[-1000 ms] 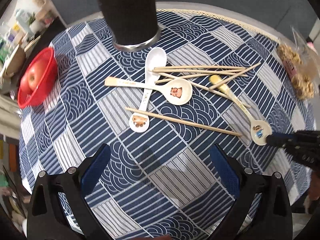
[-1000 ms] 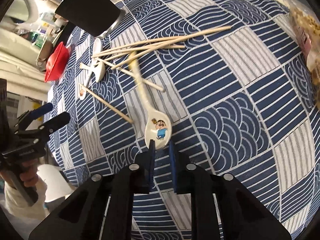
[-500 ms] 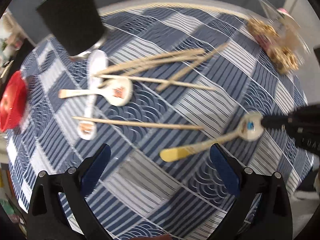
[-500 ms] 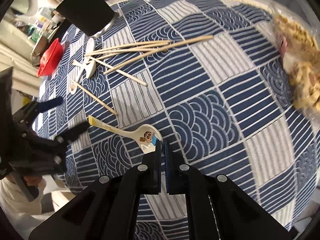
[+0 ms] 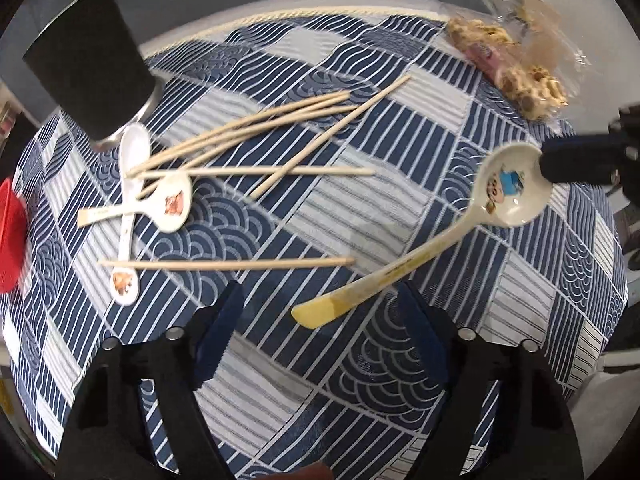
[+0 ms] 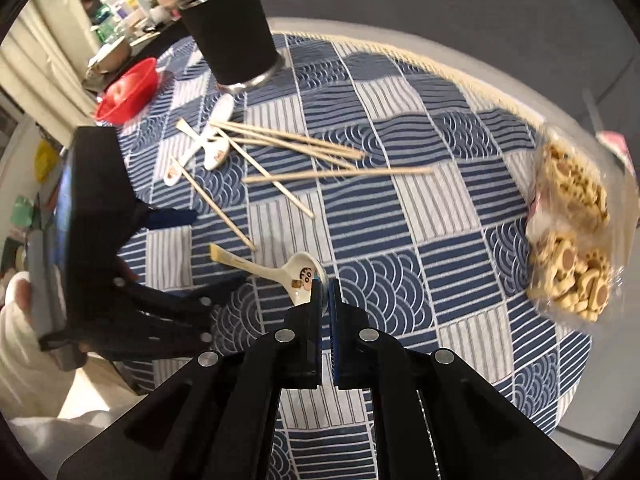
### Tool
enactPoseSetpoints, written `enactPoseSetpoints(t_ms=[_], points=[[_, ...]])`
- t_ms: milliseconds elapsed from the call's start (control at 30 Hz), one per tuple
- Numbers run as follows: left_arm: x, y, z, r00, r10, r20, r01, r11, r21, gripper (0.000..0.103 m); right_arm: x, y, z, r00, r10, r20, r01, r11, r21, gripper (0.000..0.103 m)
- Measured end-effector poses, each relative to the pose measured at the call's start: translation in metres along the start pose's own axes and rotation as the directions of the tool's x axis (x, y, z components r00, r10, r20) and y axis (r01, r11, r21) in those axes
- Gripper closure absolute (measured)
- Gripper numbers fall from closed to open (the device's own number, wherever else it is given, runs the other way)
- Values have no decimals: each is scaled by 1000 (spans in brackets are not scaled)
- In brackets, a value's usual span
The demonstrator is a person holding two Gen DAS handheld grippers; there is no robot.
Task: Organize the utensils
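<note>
Left wrist view: left gripper (image 5: 320, 320) jaws have just been closing, not yet pinching; the yellow handle tip of the cartoon spoon (image 5: 404, 268) sits between them, held off the tablecloth (image 5: 360, 380). Close squarely on the handle before the other side lets go.

Right wrist view: right gripper (image 6: 325, 292) clamped on the spoon bowl's rim. Black cup (image 6: 232, 36) stands far-left; chopsticks (image 6: 300, 148) and two spoons (image 6: 200, 152) lie loose.

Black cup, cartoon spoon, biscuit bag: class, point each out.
Black cup (image 6: 232, 36), right wrist view, on its side wall.
Cartoon spoon (image 5: 508, 188), left wrist view, inside its bowl.
Biscuit bag (image 6: 572, 248), right wrist view, on the biscuits inside.
</note>
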State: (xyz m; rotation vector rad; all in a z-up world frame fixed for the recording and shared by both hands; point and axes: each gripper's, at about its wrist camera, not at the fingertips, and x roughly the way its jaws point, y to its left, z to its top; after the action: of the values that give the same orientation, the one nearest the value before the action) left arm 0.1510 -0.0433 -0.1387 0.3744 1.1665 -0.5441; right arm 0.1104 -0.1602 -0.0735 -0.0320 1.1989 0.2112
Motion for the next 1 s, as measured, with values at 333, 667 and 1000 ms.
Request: enactPoseSetpoints(t_ms=[333,667,1000], points=[[-3,12,5,999,-24,46,30,992,-120,53,-21,-1,13,998,48,40,-47,999,-19,99],[-16,15,7,989,-111,93,122,985,-125,53,-37,8,21,995,73,61,-67,993,-98,100],[-24,14,12,974,-145,175,163,982,-93,32,-62,11,30,993,64,100,-48,987,-155,103]])
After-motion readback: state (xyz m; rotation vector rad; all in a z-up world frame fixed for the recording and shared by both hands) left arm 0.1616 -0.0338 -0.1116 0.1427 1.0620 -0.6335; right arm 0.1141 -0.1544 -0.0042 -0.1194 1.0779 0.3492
